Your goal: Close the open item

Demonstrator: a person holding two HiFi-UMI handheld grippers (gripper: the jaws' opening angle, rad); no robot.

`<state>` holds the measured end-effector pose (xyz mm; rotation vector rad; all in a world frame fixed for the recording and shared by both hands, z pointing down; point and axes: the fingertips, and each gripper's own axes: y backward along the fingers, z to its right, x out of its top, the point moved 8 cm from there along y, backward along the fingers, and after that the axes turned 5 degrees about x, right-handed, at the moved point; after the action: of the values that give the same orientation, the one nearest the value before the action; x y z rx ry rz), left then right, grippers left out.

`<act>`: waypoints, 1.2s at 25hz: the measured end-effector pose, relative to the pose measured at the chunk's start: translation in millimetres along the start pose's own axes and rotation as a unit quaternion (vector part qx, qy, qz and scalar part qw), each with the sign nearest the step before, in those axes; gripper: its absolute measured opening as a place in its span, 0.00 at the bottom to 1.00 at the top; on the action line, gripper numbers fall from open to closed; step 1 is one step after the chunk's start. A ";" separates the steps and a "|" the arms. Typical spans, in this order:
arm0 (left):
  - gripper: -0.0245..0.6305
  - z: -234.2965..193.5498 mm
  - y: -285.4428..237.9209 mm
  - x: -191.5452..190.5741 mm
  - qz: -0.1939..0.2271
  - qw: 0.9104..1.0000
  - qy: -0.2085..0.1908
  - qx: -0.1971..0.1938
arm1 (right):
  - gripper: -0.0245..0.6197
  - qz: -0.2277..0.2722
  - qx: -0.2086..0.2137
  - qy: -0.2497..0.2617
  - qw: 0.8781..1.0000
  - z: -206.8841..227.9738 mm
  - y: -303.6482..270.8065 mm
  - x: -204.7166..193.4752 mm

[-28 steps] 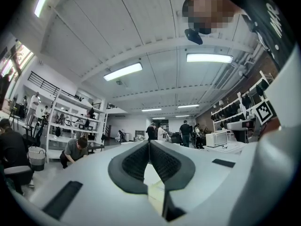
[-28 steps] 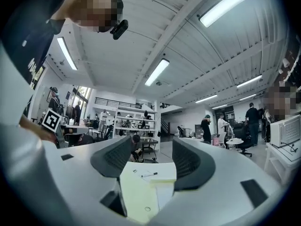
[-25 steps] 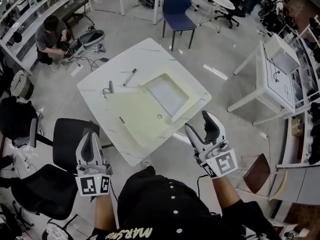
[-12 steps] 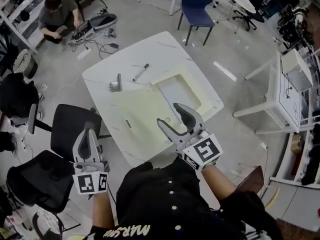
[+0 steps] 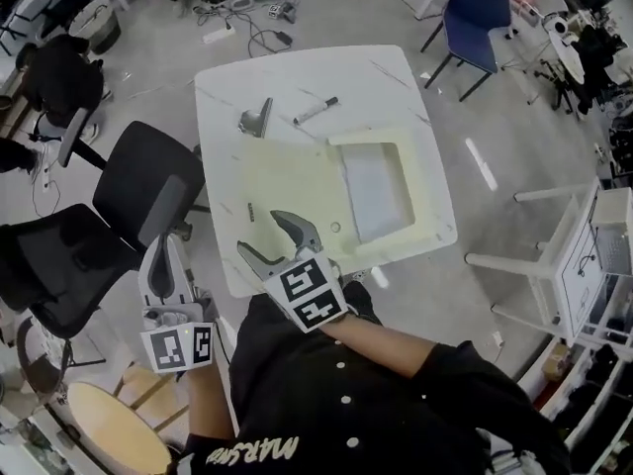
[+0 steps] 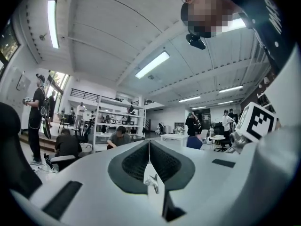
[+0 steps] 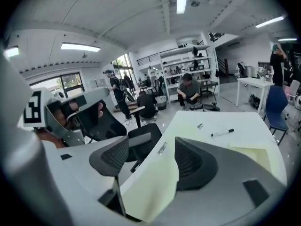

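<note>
We see the folder (image 5: 297,176) lying open and flat on the white desk (image 5: 316,72), in the half nearer to us. It is pale cream. Its left half is a plain, smooth cover spread on the desk. Its right half has a raised cream frame around a grey-white rectangular panel. A small dark mark sits near the cover's front edge.

Our right gripper (image 5: 262,234) hangs over the near left corner of the cover, tilted downward. Its jaws have just been opening and stand wide apart. In the right gripper view the cover's front edge shows between them, but neither pad presses on it.

Our left gripper (image 5: 161,257) is off the desk to the left, beside a black office chair (image 5: 148,181). Its jaws are closed together with nothing between them.

Beyond the folder, a marker (image 5: 316,110) and a metal clip (image 5: 255,119) lie on the desk, apart from each other and from the folder.
</note>
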<state>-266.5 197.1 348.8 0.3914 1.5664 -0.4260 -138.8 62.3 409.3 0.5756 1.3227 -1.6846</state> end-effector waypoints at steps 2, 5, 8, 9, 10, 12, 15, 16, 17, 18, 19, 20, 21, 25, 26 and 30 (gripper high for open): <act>0.07 5.5 5.8 -1.0 -0.005 1.000 -0.006 0.014 | 0.52 -0.029 -0.009 0.006 1.000 -3.2 -13.2 -11.9; 0.07 8.5 9.3 -3.0 -0.013 1.000 -0.006 0.026 | 0.53 -0.052 -0.031 0.020 0.998 -8.7 -27.0 -24.4; 0.07 10.4 9.3 -8.9 -0.025 0.999 -0.001 0.029 | 0.53 -0.066 -0.051 0.035 0.996 -11.4 -39.1 -30.3; 0.07 10.7 8.1 -12.3 -0.029 0.999 0.001 0.029 | 0.53 -0.072 -0.059 0.040 0.995 -10.1 -44.4 -32.5; 0.07 10.9 6.8 -16.1 -0.033 0.999 0.003 0.028 | 0.53 -0.078 -0.068 0.045 0.994 -8.3 -49.8 -35.2; 0.07 10.9 4.7 -23.0 -0.041 0.999 0.008 0.028 | 0.53 -0.090 -0.081 0.050 0.991 -4.7 -58.9 -40.7; 0.07 10.9 1.9 -29.1 -0.048 0.998 0.011 0.027 | 0.53 -0.102 -0.090 0.045 0.990 0.3 -65.3 -46.0; 0.07 11.3 1.1 -30.3 -0.049 0.998 0.011 0.027 | 0.53 -0.104 -0.090 0.040 0.990 2.5 -64.8 -46.9; 0.07 11.7 0.4 -31.2 -0.049 0.998 0.012 0.026 | 0.53 -0.106 -0.088 0.033 0.990 4.8 -63.2 -47.5; 0.07 12.0 -0.2 -31.9 -0.050 0.998 0.012 0.026 | 0.53 -0.106 -0.085 0.024 0.990 6.7 -60.7 -47.6; 0.07 12.0 -0.7 -32.4 -0.051 0.998 0.012 0.026 | 0.53 -0.105 -0.081 0.015 0.991 8.1 -57.7 -47.3; 0.07 12.2 -1.3 -32.7 -0.052 0.998 0.012 0.025 | 0.51 -0.103 -0.076 0.006 0.992 9.2 -53.9 -46.5; 0.07 12.7 -1.8 -32.6 -0.052 0.998 0.012 0.024 | 0.48 -0.100 -0.072 -0.003 0.992 10.2 -49.1 -45.2; 0.07 16.7 -2.9 -31.8 -0.050 0.998 0.015 0.021 | 0.36 -0.089 -0.055 -0.025 0.994 18.2 -24.4 -39.2; 0.07 17.8 -3.0 -31.8 -0.050 0.998 0.015 0.020 | 0.32 -0.087 -0.048 -0.032 0.995 21.7 -17.8 -37.9; 0.07 26.0 -7.5 -31.7 -0.049 0.999 0.015 0.010 | 0.23 -0.076 -0.031 -0.054 0.995 45.5 12.8 -33.2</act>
<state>-246.4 178.0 380.1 0.3393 1.6156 -0.5146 -104.2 31.3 443.6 0.3500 1.3648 -1.7640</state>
